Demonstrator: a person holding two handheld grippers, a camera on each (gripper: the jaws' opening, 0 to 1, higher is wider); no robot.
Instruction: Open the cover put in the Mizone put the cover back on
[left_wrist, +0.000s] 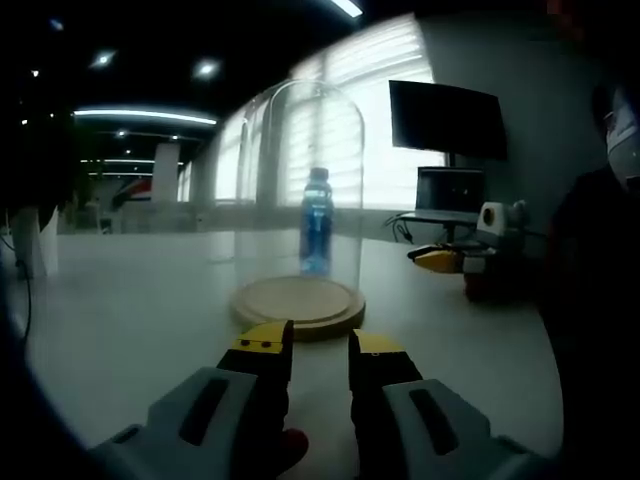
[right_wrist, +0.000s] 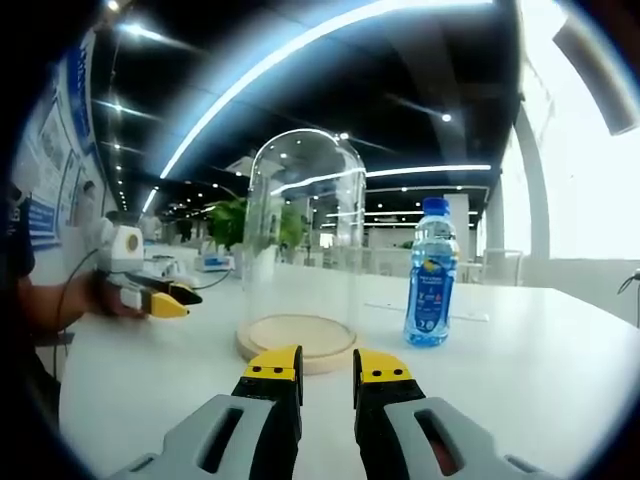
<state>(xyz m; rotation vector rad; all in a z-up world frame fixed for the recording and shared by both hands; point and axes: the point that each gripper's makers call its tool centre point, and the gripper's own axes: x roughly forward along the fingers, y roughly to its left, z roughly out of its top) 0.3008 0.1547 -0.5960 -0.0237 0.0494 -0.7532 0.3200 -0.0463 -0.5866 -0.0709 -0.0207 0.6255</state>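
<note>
The glass cover (right_wrist: 305, 240) stands on its wood base (right_wrist: 296, 340) on the table (right_wrist: 520, 380). The bottle (right_wrist: 432, 272) stands beside it, outside. Both grippers, left (left_wrist: 319, 352) and right (right_wrist: 326, 371), are empty, their jaws a little apart. The glass looks smooth, slippery and easy to break, so hold it gently by its sides.

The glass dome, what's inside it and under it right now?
Inside the glass dome nothing stands; it sits on a round wooden base. The blue bottle stands outside on the table, though the left gripper view shows it through the glass.
</note>
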